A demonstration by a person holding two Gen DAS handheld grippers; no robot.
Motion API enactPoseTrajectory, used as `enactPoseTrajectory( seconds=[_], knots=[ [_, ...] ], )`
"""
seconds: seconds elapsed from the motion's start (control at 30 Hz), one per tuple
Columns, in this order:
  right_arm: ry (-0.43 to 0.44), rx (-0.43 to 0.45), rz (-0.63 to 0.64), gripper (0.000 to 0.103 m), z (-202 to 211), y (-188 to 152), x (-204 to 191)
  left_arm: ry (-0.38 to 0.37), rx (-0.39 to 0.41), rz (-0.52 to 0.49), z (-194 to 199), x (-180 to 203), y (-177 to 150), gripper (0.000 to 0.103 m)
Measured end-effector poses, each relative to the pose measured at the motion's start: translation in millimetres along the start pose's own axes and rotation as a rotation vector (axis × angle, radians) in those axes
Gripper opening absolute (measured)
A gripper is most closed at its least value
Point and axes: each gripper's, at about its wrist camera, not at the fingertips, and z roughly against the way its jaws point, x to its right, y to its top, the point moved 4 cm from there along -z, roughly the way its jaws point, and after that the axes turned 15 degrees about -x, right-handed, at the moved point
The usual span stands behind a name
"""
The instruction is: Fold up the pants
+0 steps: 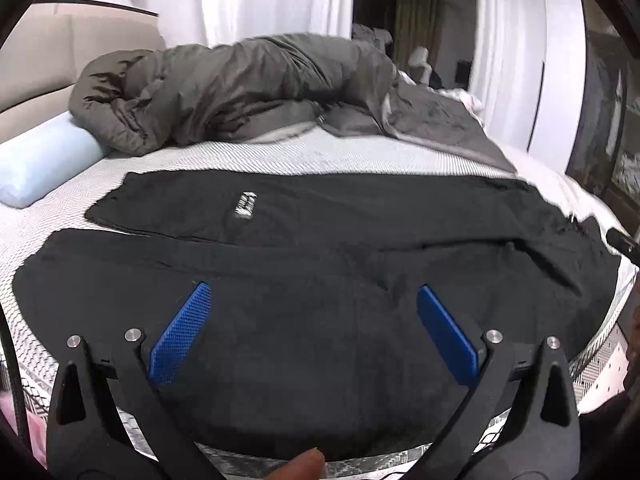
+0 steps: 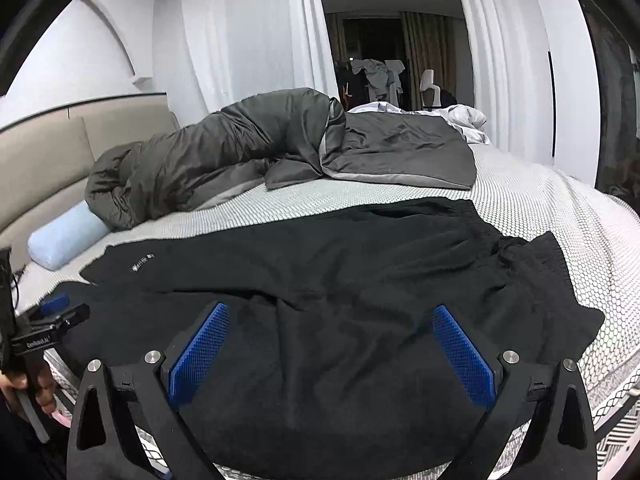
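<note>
Black fabric pants (image 1: 320,240) lie spread across the white mesh-patterned bed (image 2: 540,216); left gripper (image 1: 314,300) and right gripper (image 2: 330,320) hover wide open, empty. Next: pinch an edge.

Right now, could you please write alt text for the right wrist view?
Black pants lie spread across a white mattress, with the right gripper above them, jaws open and empty. Behind lie a grey duvet and a pale blue pillow.
</note>
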Motion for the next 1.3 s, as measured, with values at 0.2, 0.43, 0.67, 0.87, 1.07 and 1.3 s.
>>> enactPoseTrajectory(
  seconds=[0.2,0.43,0.67,0.87,1.07,1.3],
  knots=[
    [0.0,-0.049,-0.014,0.103,9,19,25,0.057,0.023,0.06,26,-51,5,0.102],
    [-0.111,-0.064,0.06,0.103,19,29,71,0.136,-0.017,0.169,48,-138,-3,0.102],
    [-0.123,-0.105,-0.025,0.103,19,14,129,0.073,-0.101,0.391,39,-220,-27,0.098],
    [-0.153,-0.154,-0.104,0.103,20,-11,167,-0.037,-0.191,0.474,18,-242,-46,0.089],
    [-0.166,-0.209,-0.159,0.103,20,-26,183,-0.031,-0.171,0.495,-4,-244,-30,0.07],
    [-0.088,-0.249,-0.251,0.103,9,-30,195,0.01,-0.124,0.511,-19,-250,-2,0.01]
  ],
)
